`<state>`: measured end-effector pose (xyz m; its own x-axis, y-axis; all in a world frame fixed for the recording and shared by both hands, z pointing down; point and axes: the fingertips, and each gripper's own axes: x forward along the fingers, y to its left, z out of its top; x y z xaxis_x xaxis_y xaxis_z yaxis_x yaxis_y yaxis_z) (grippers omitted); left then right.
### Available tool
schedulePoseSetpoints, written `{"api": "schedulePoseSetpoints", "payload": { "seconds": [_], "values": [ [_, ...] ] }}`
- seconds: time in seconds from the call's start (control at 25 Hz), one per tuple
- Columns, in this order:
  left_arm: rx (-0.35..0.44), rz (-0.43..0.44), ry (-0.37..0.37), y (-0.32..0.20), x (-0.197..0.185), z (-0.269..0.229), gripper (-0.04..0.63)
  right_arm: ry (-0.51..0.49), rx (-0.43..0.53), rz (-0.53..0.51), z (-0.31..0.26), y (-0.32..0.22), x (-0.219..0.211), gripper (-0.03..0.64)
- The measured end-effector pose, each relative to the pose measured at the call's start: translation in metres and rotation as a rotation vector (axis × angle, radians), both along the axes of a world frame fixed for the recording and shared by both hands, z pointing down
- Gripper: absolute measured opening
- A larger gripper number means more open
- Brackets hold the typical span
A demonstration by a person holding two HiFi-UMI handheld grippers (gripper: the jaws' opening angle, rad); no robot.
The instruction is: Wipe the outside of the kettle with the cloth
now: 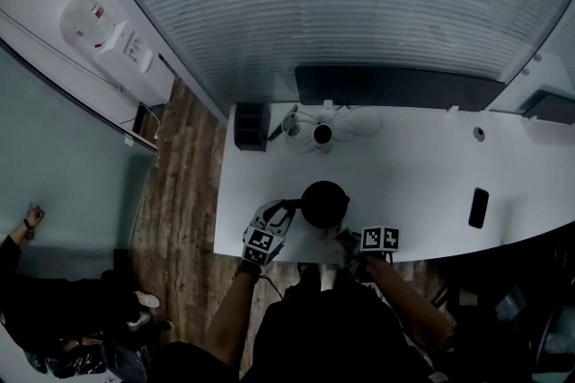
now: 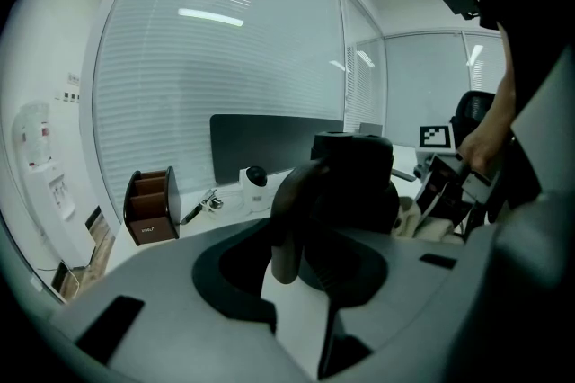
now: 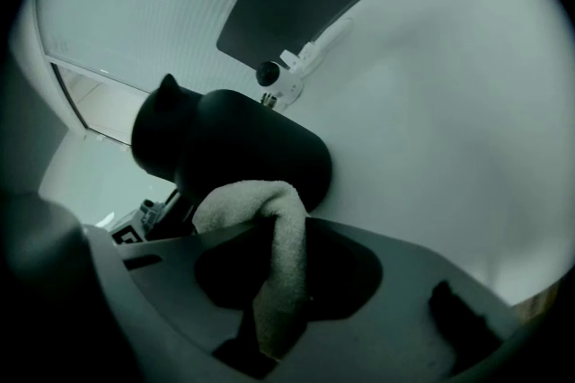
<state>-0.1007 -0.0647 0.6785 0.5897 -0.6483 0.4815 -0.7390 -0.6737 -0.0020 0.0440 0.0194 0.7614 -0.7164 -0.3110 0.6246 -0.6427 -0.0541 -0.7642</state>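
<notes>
**Two-handed wipe, cloth on kettle**

The kettle stands at the worktop's near edge, nearer its left corner. The wiping step looks to be in hand: the right tool pinches the cloth, whose folded bulge touches the kettle's side. The left tool is spread wide yet seems clamped on the handle (steadying it, I'd judge). Next, the cloth needs pressing and dragging round the body without nudging the kettle off the edge.

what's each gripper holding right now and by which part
The left gripper appears to grip the kettle by its handle. The right gripper holds the cloth by a bunched fold pinched between its jaws.
</notes>
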Motion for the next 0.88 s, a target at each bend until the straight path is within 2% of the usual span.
{"api": "schedulePoseSetpoints", "payload": {
  "seconds": [0.24, 0.4, 0.56, 0.68, 0.88],
  "values": [
    [-0.026, 0.002, 0.001, 0.017, 0.002, 0.003, 0.114, -0.052, 0.079, -0.041, -0.054, 0.012, 0.001, 0.086],
    [0.001, -0.001, -0.004, 0.009, -0.002, 0.002, 0.114, -0.061, 0.105, -0.044, -0.071, 0.003, 0.000, 0.086],
    [-0.021, -0.001, 0.029, 0.003, 0.005, -0.010, 0.114, -0.059, 0.099, -0.056, -0.061, -0.007, 0.001, 0.086],
    [-0.011, -0.006, 0.002, 0.006, 0.002, -0.003, 0.114, -0.037, 0.071, -0.060, -0.044, -0.002, 0.003, 0.086],
    [-0.027, -0.004, 0.014, 0.009, 0.007, -0.005, 0.114, -0.003, 0.025, -0.064, -0.016, 0.000, 0.006, 0.086]
  ]
}}
